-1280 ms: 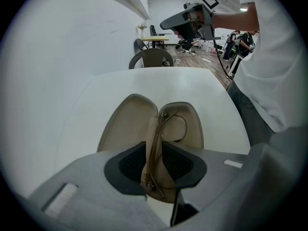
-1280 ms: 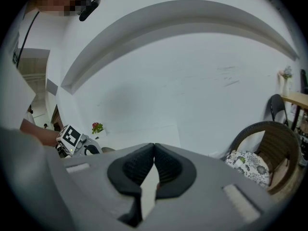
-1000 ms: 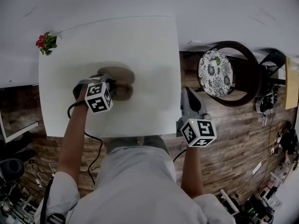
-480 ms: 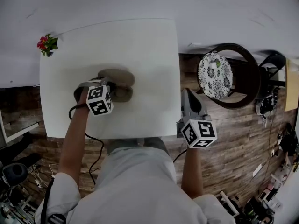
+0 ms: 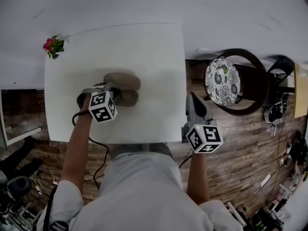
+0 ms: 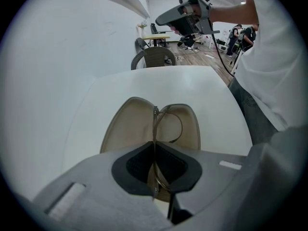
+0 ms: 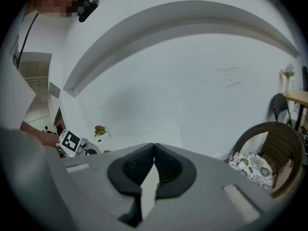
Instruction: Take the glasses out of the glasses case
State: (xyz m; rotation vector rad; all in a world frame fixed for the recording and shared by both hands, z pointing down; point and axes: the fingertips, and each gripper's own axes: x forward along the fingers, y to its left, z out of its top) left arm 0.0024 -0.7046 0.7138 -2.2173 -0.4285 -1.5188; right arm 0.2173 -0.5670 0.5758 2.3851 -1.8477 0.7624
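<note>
An open beige glasses case [image 5: 124, 86] lies on the white table [image 5: 144, 47], both halves spread [image 6: 130, 129]. Thin wire-framed glasses [image 6: 169, 124] stand up from the case. My left gripper [image 5: 114, 89] points steeply down into the case. Its jaws have just been closing, and in the left gripper view the pads [image 6: 154, 154] pinch the frame of the glasses between them. My right gripper [image 5: 191, 99] hangs off the table's right edge, apart from the case. It is shut [image 7: 154, 150] with nothing between its pads.
A small pot of red flowers [image 5: 53, 46] stands at the table's far left corner. A round wicker chair [image 5: 255, 76] with a patterned cushion [image 5: 221, 76] is right of the table on the wooden floor. A black cable [image 5: 94, 146] trails from the left gripper.
The left gripper has stayed over the open case, shifting only slightly. The right gripper has not moved.
</note>
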